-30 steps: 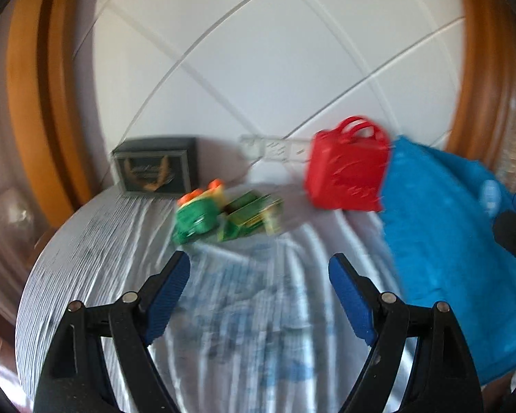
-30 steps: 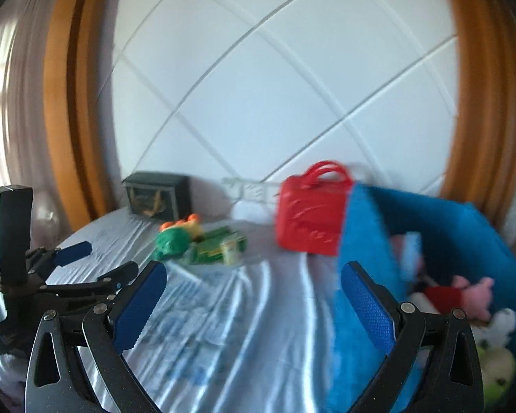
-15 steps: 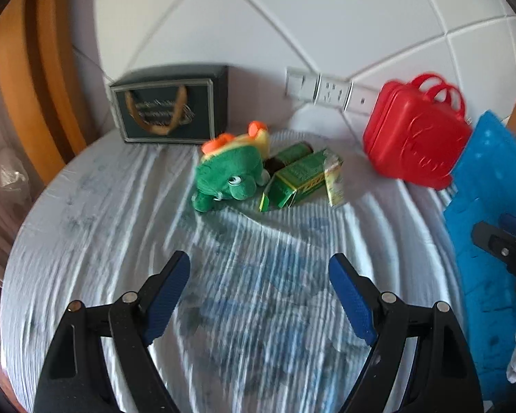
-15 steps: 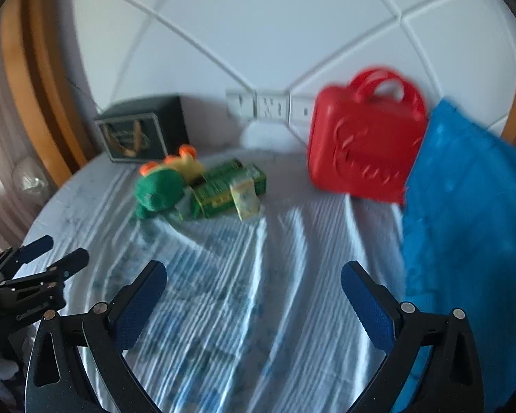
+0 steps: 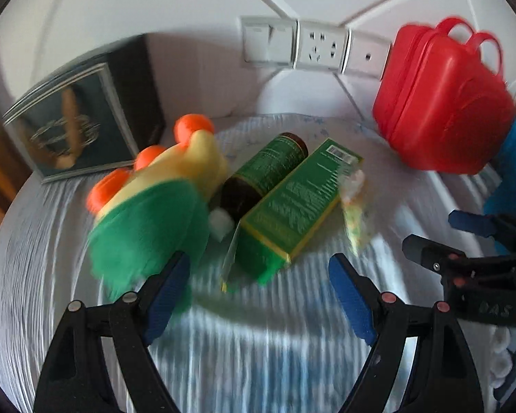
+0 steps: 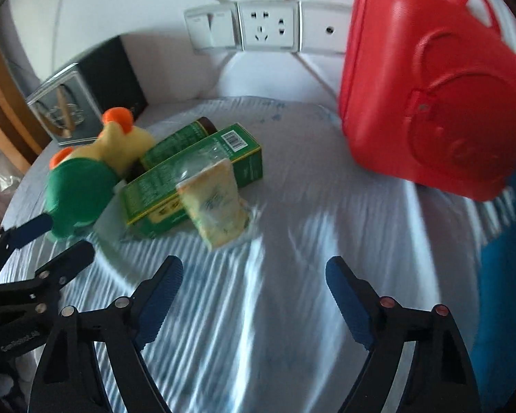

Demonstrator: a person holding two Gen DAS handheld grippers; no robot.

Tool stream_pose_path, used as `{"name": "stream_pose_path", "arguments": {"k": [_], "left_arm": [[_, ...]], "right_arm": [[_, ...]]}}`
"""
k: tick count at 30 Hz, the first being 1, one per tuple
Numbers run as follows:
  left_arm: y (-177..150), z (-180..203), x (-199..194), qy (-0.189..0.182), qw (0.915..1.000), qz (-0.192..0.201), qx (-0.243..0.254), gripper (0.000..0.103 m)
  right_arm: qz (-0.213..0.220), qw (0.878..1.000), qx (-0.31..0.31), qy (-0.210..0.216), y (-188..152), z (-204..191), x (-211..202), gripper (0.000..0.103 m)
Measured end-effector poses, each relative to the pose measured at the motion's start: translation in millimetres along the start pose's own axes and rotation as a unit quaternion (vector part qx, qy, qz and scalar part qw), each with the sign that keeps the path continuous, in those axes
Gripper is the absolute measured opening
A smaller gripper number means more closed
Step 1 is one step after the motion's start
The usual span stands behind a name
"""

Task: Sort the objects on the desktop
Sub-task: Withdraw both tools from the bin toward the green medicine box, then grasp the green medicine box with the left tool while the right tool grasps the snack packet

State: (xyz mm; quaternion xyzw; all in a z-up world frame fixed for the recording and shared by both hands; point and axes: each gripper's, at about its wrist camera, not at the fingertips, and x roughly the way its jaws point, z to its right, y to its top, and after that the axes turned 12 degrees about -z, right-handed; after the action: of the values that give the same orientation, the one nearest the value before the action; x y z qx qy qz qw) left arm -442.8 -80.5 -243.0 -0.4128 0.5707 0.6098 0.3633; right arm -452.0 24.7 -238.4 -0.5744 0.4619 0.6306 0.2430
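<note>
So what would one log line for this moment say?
left gripper: open, empty, by green plush toy | right gripper: closing, empty | green box: untouched

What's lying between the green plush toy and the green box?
A dark bottle with a green label, on its side, between the plush toy and the box. The left wrist view shows it best.

Bright daylight streaks the rumpled cloth (image 6: 265,309); motion blur smears the plush (image 5: 148,220); fisheye bends and darkens the edges.
</note>
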Motion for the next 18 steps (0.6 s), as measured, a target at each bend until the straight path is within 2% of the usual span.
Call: {"name": "stream_pose_path", "arguments": {"k": [4,8,10,15,18], "left_arm": [[22.1,8.9,30.3,-0.010,0.9996,-0.010,0.026,0.083],[30.4,23.2,48.9,0.034,0.9975,-0.006,0.062,0.083],[34.6,27.5,52.9,0.039,0.9968,-0.006,0.070,0.083],[45.9,45.5,63.1,-0.001,0.9950,-0.023,0.097,0.083],[52.2,44.9,86.0,-0.027,0.9942,-0.057,0.087,0.083]], "right_arm": [[0.000,1.000,0.003,-0.003,15.2,6.1,15.8,0.086],[-0.010,1.000,0.000,0.000,20.4,9.3,29.3,0.086],[-0.012,1.000,0.002,-0.005,20.8,12.3,32.6,0.086],[-0.003,0.999,0.031,-0.011,16.0,31.7,22.6,0.086],[-0.006,1.000,0.027,-0.014,13.8,35.2,19.5,0.086]]}}
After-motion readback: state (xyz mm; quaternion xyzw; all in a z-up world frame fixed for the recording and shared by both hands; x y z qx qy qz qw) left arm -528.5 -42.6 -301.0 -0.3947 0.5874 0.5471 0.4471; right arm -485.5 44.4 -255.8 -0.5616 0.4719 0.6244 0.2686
